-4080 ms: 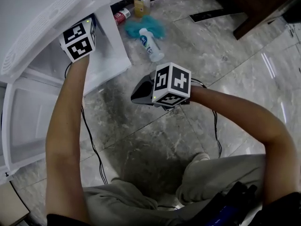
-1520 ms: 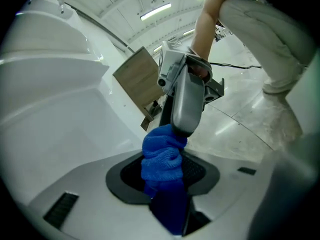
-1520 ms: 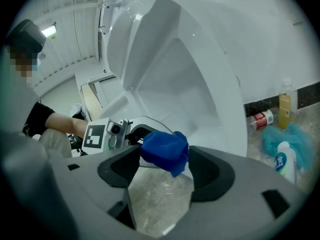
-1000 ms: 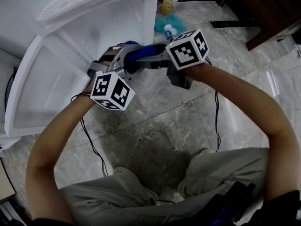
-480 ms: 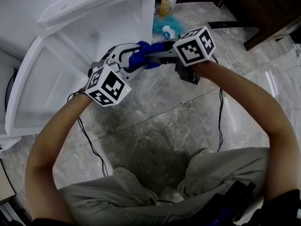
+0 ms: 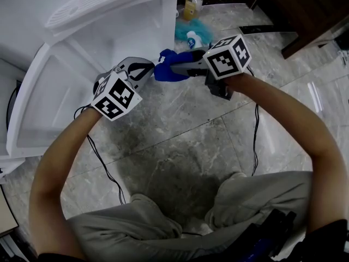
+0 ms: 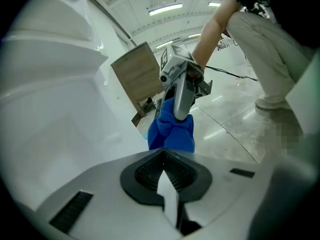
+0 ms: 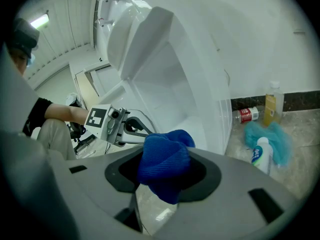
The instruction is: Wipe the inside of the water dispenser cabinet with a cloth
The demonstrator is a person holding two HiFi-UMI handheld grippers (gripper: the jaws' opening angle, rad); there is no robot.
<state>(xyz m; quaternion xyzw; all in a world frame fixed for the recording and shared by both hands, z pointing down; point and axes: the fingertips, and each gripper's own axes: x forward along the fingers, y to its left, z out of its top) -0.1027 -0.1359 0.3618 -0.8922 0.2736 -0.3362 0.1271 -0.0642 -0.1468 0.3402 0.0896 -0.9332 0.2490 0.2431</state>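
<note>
A bunched blue cloth [image 6: 165, 71] hangs in the air in front of the open white cabinet [image 6: 117, 40]. My right gripper [image 6: 173, 69] has it between its jaws, which are closing, and the pads press on it [image 8: 162, 166]. My left gripper [image 6: 146, 65] sits just left of the cloth, a small gap away, shut with nothing in it [image 7: 164, 170]. In the left gripper view the cloth [image 7: 172, 131] dangles from the right gripper [image 7: 182, 98] straight ahead. The right gripper view shows the left gripper [image 8: 131, 134] beyond the cloth, with the cabinet's inside [image 8: 170, 84] behind.
The cabinet door [image 6: 46, 105] lies swung open at the left. On the marble floor behind stand a teal cloth [image 6: 188, 30], a white spray bottle [image 6: 193, 38] and a yellow bottle [image 6: 190, 7]. Dark wooden furniture [image 6: 305, 10] is at the top right. A cable [image 6: 103, 162] trails below my left arm.
Half a second ago my left gripper's jaws were round the blue cloth together with the right's. They have let go, shut, and drawn back left. The right gripper keeps the cloth.
</note>
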